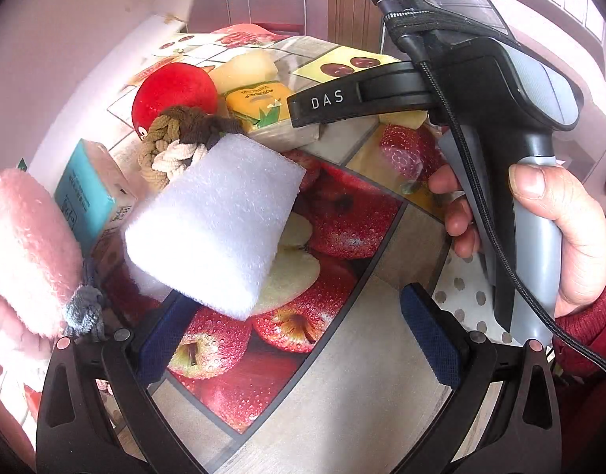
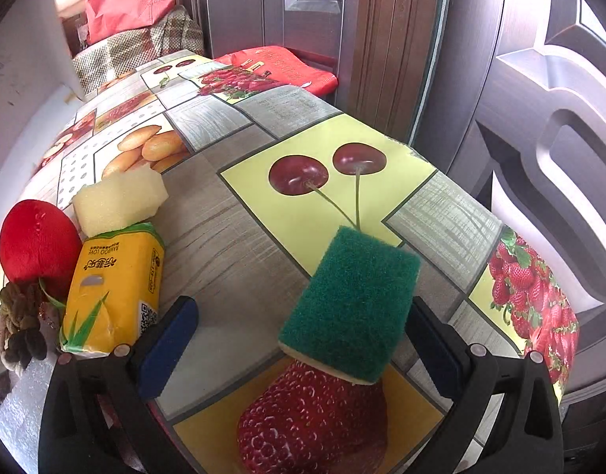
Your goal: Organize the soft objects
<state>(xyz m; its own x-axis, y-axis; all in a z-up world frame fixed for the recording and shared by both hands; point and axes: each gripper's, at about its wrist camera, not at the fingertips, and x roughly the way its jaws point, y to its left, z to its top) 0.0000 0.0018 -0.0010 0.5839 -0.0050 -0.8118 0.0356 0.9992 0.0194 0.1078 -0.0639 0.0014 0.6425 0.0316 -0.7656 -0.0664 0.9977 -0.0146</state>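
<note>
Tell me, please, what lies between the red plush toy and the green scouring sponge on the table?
In the right wrist view, the yellow tissue pack lies beside the red plush toy; from there to the green scouring sponge the tablecloth is bare.

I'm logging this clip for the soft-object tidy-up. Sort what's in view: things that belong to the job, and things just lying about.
Part of the job:
white foam block
green scouring sponge
yellow sponge
red plush toy
braided rope toy
pink fluffy item
yellow tissue pack
blue tissue pack

Just lying about:
fruit-print tablecloth
red bag
checked cloth
door
</note>
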